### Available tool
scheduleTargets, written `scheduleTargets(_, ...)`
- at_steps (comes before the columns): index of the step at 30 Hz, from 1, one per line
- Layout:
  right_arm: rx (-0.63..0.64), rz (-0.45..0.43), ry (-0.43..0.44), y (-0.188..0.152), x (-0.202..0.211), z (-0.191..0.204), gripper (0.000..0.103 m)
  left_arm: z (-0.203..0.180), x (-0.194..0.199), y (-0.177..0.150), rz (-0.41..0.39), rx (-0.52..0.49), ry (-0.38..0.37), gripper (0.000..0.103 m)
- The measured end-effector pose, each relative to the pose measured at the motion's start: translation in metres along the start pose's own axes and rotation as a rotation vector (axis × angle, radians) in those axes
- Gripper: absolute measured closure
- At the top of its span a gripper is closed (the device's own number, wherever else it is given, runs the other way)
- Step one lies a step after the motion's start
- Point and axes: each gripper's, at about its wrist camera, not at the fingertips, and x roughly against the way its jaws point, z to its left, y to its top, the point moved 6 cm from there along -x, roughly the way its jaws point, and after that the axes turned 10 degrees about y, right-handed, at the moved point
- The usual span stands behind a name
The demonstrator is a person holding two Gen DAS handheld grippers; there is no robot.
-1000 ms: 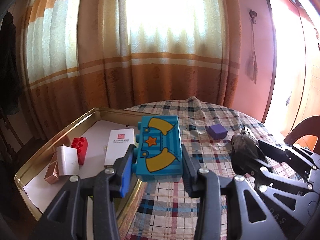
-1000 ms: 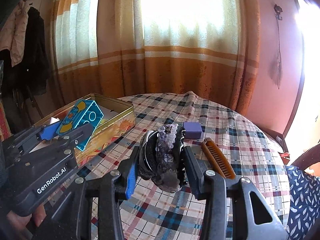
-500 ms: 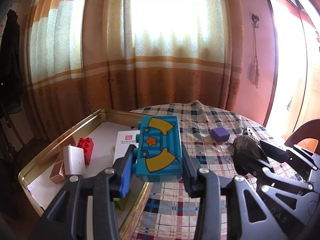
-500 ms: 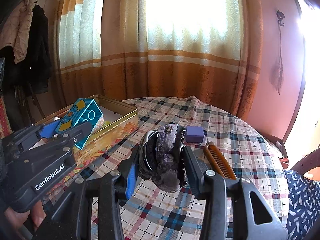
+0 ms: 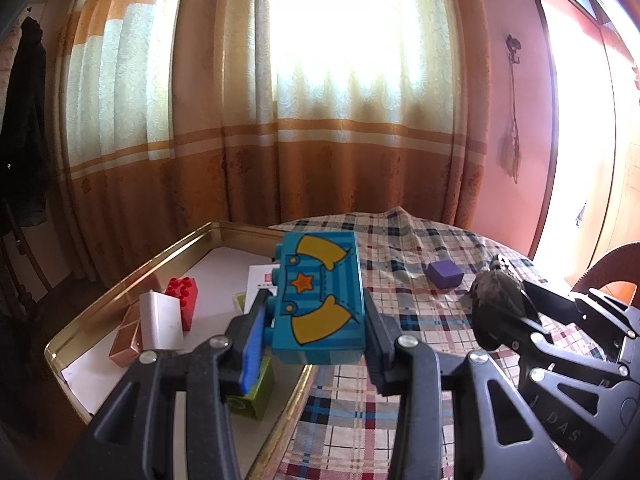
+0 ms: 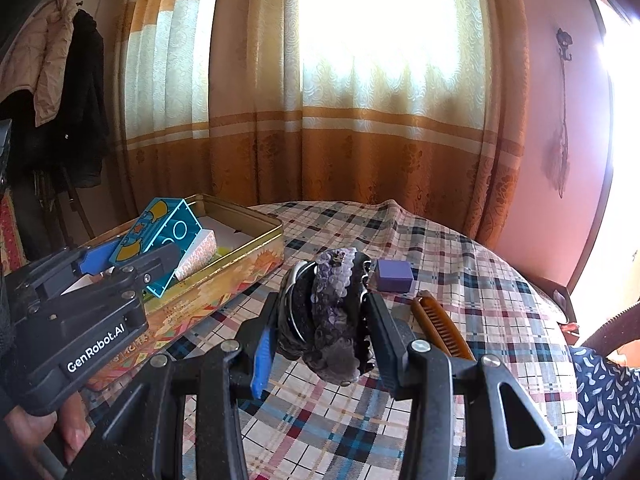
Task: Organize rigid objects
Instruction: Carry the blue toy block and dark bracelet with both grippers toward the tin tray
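My left gripper point(image 5: 318, 320) is shut on a teal toy brick point(image 5: 320, 300) with yellow shapes and an orange star, held above the right rim of a gold tin box point(image 5: 132, 276). The brick also shows in the right wrist view point(image 6: 164, 240). My right gripper point(image 6: 324, 320) is shut on a dark purple sequined hair clip point(image 6: 328, 312), held above the plaid tablecloth point(image 6: 460, 280). The clip also shows at the right of the left wrist view point(image 5: 496, 300).
The tin holds a red brick point(image 5: 185, 298), a white block point(image 5: 162, 320), a pink box point(image 5: 126, 340), a green brick point(image 5: 252, 396) and a white card point(image 5: 258, 280). A purple cube point(image 6: 394, 276) and a brown comb point(image 6: 440, 328) lie on the cloth.
Both grippers have lifted slightly with their loads. The left gripper and its teal brick have shifted a little left, further over the tin.
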Motion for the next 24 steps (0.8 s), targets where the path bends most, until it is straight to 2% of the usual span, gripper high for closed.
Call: scheduleTargets(24, 0.018, -0.050, 0.078, 0.004, 0.003, 0.032, 0.058, 0.016, 0.010, -0.003, -0.029, 0.023, 0.006, 0.062)
